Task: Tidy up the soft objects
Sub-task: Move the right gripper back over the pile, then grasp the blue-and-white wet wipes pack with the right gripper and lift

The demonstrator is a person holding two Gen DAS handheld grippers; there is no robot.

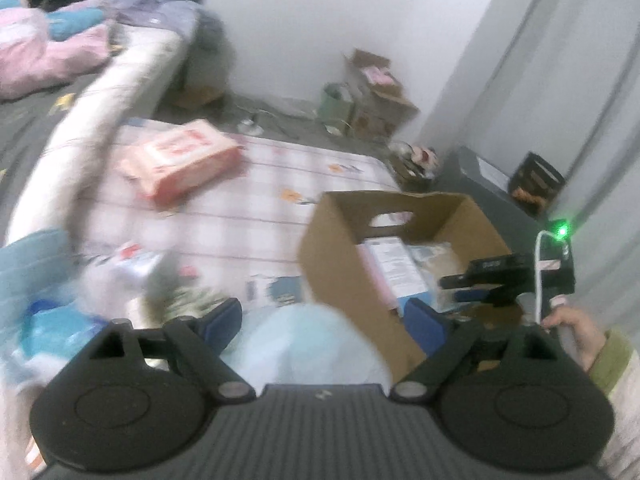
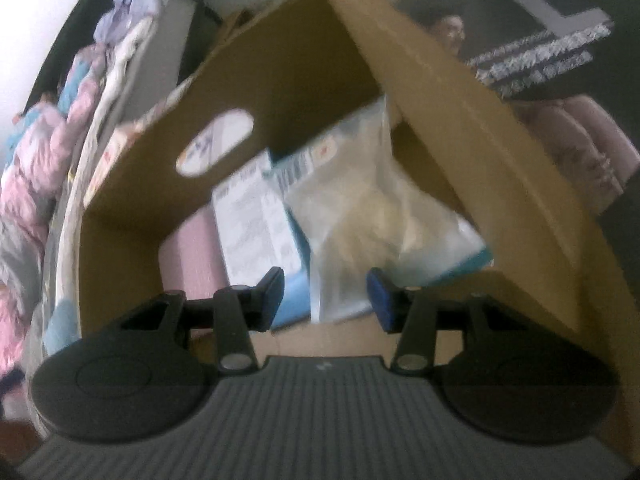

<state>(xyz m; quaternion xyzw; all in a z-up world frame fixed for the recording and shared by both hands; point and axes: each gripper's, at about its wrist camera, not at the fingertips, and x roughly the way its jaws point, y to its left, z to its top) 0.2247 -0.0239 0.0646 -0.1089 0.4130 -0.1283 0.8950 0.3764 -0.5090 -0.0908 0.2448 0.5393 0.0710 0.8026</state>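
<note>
A brown cardboard box (image 1: 344, 248) with a handle hole stands on a checked sheet. It holds soft packs: a white and blue pack (image 1: 394, 268), a pink one (image 2: 192, 248) and a clear bag of pale stuff (image 2: 372, 216). My left gripper (image 1: 324, 322) has its jaws wide apart around a pale blue soft pack (image 1: 308, 348), beside the box's near left corner. My right gripper (image 2: 326, 292) is open over the box (image 2: 280, 60), its fingers either side of the clear bag's lower end. It also shows in the left wrist view (image 1: 472, 288).
A pink wrapped pack (image 1: 184, 160) lies on the checked sheet (image 1: 256, 208). More soft packs (image 1: 60, 320) are piled at the left. A bed with pink bedding (image 1: 40, 60) is behind. Boxes (image 1: 376, 96) and clutter line the far wall. The view is blurred.
</note>
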